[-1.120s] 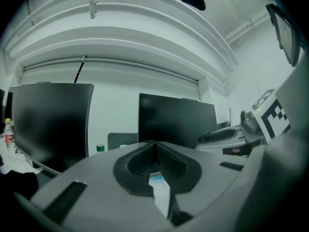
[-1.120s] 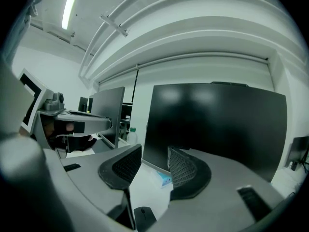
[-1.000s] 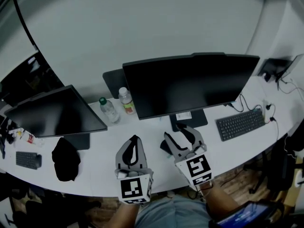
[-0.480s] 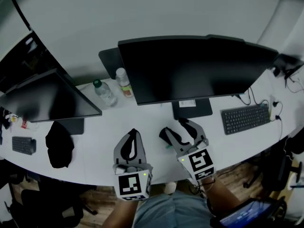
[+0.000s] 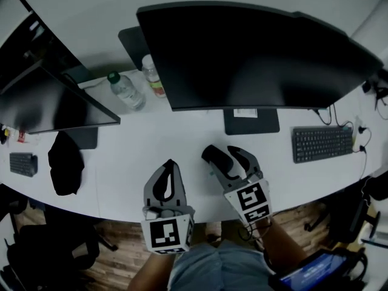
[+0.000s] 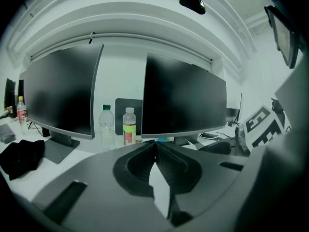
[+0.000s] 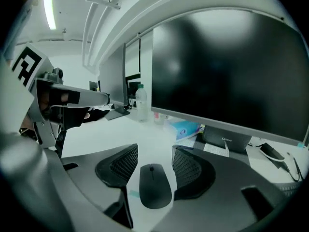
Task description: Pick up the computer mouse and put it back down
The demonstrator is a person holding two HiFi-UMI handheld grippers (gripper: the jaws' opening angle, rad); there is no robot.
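Observation:
The black computer mouse (image 7: 154, 185) lies on the white desk (image 7: 96, 129) between the jaws of my right gripper (image 7: 155, 151). These jaws have just been opening, and a narrow gap shows on each side of the mouse, so the pads (image 7: 123, 164) do not press on it. In the head view the right gripper (image 5: 223, 151) is low over the desk in front of the big monitor's foot; its fingers hide the mouse there. My left gripper (image 6: 155, 143) is shut with nothing in it and sits beside the right one (image 5: 170, 163).
A large monitor (image 5: 254, 53) stands just behind the grippers, a second one (image 5: 48, 96) at the left. Two bottles (image 5: 124, 90) stand between them. A keyboard (image 5: 321, 143) lies at the right, a black cloth (image 5: 65, 162) at the left, a tissue pack (image 7: 183, 128) ahead.
Both grippers have come down toward the desk, and the head view has closed in on the monitors. The right jaws stand a little wider round the mouse.

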